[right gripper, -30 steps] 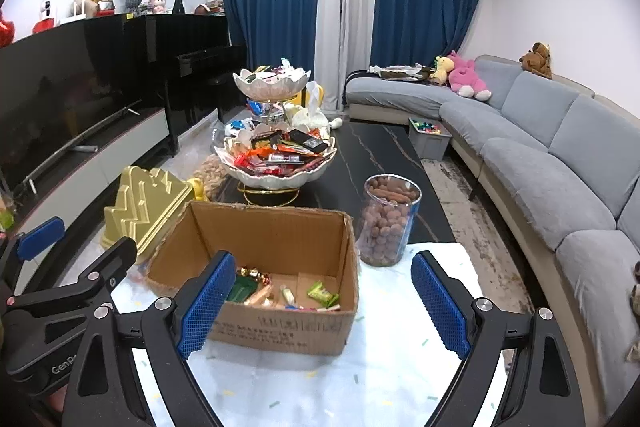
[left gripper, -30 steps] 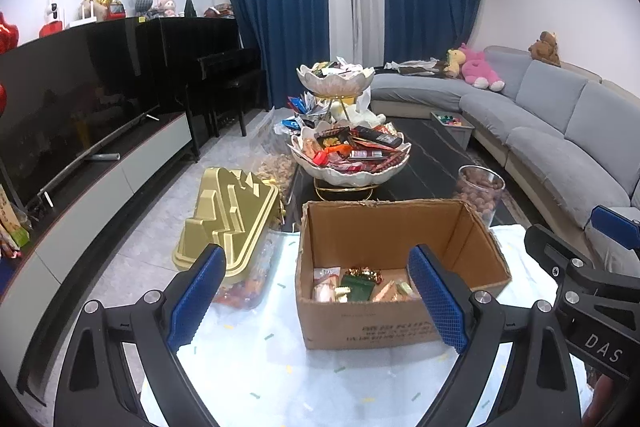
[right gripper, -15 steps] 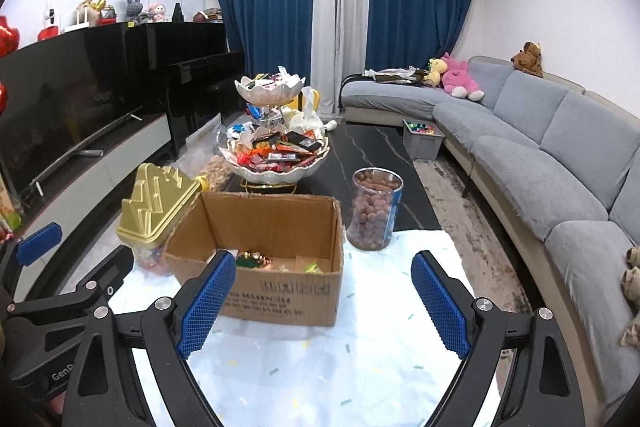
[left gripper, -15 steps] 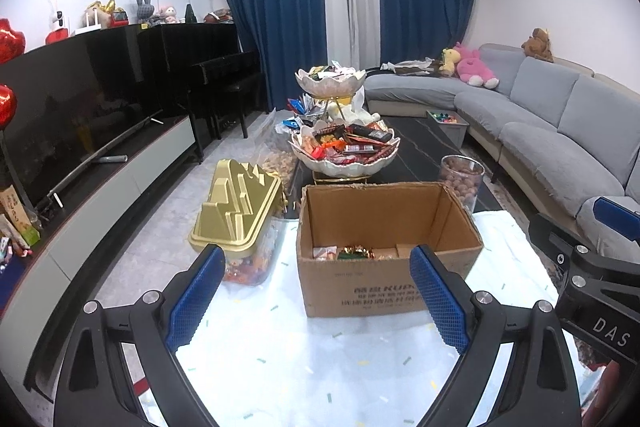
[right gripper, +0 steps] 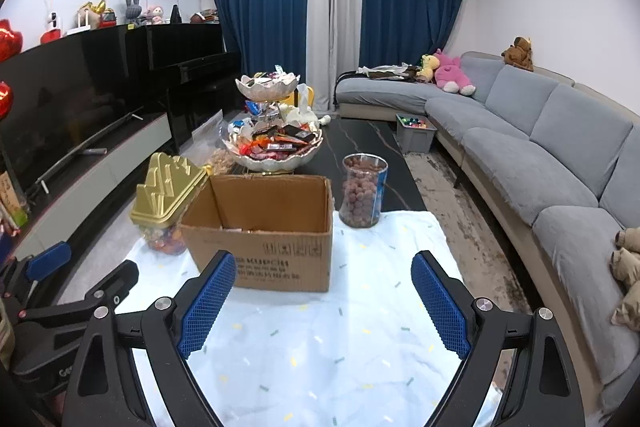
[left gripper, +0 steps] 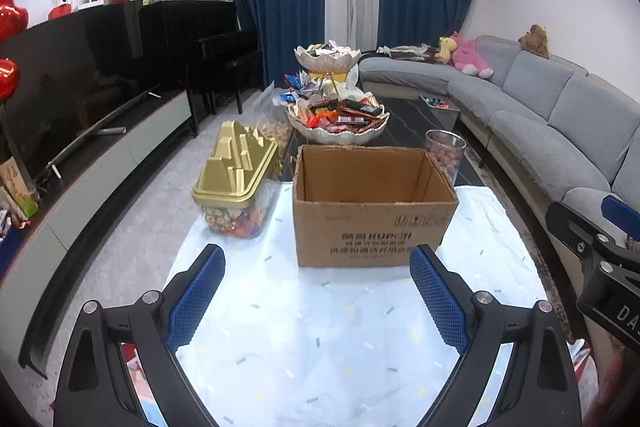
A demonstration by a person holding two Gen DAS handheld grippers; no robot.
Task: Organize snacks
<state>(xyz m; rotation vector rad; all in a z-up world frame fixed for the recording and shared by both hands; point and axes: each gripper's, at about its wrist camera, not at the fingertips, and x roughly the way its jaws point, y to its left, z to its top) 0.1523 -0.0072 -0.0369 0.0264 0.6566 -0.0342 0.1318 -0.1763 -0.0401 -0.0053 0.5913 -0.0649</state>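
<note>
- Left claw (left gripper: 316, 287): jaws apart, holding nothing, above the pale confetti-print worktop (left gripper: 320, 331).
- Right claw (right gripper: 320, 291): same.
- Open brown cardboard box (left gripper: 372, 211) upright mid-worktop, gold-lidded clear candy tub (left gripper: 236, 187) just beside it.

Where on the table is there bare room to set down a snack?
Free: the pale speckled cloth in front of the brown cardboard box, and right of it below the clear glass jar. Crowded: behind, around the white tiered snack bowls and gold-lidded container.
</note>
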